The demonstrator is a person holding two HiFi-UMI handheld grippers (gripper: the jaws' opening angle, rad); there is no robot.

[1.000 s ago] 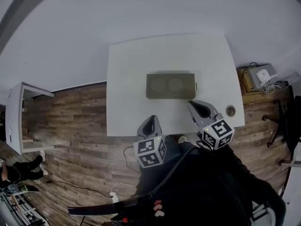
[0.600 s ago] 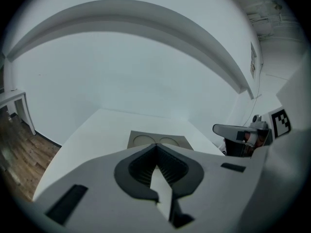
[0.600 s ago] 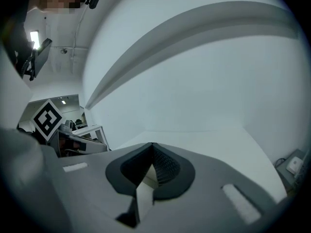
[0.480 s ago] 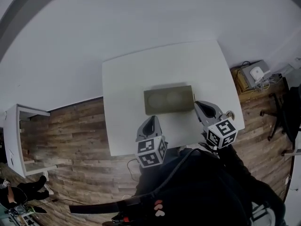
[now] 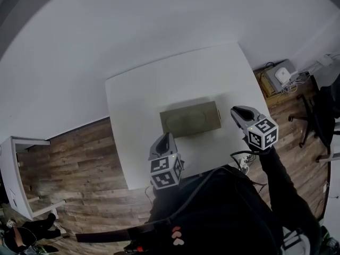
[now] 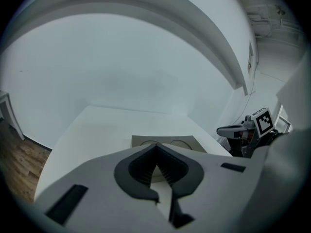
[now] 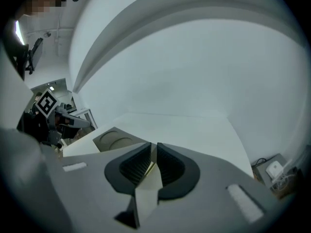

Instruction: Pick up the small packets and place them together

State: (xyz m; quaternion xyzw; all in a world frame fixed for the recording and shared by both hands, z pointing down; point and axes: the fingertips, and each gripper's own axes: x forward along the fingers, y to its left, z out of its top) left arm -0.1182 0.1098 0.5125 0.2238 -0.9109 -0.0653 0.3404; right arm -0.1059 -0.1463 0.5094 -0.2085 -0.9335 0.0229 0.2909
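Both tongs have gone forward over the tabletop (image 5: 159, 86) since the earlier frame. The left tongs (image 5: 166, 137) were back at the near edge. Now they reach close to the near long side of the tray (image 5: 190, 119), without touching it. The right tongs (image 5: 237, 111) have left the near right corner. They now hang just beside the right short end of the tray, close to the right edge of the tabletop.

The tips of the left tongs are pressed together and nothing is between them. The right tongs have just been opening: a thin slit shows between the two ribbed pads, and they hold nothing.

The tray is flat and olive-grey, and it lies about in the middle of the white tabletop, with its long sides along the near edge. Two round shapes (image 5: 175, 122) sit side by side on its top; whether they are the small packets I cannot tell. The rest of the tabletop is plain white.

Each pair of tongs carries a cube with black and white squares behind it, the left cube (image 5: 164, 173) and the right cube (image 5: 263, 133). A dark sleeve (image 5: 279, 179) leads back from the right cube. A wooden floor (image 5: 79, 158) lies around the tabletop, and past the right edge a small white box (image 5: 281, 74) stands with cables.
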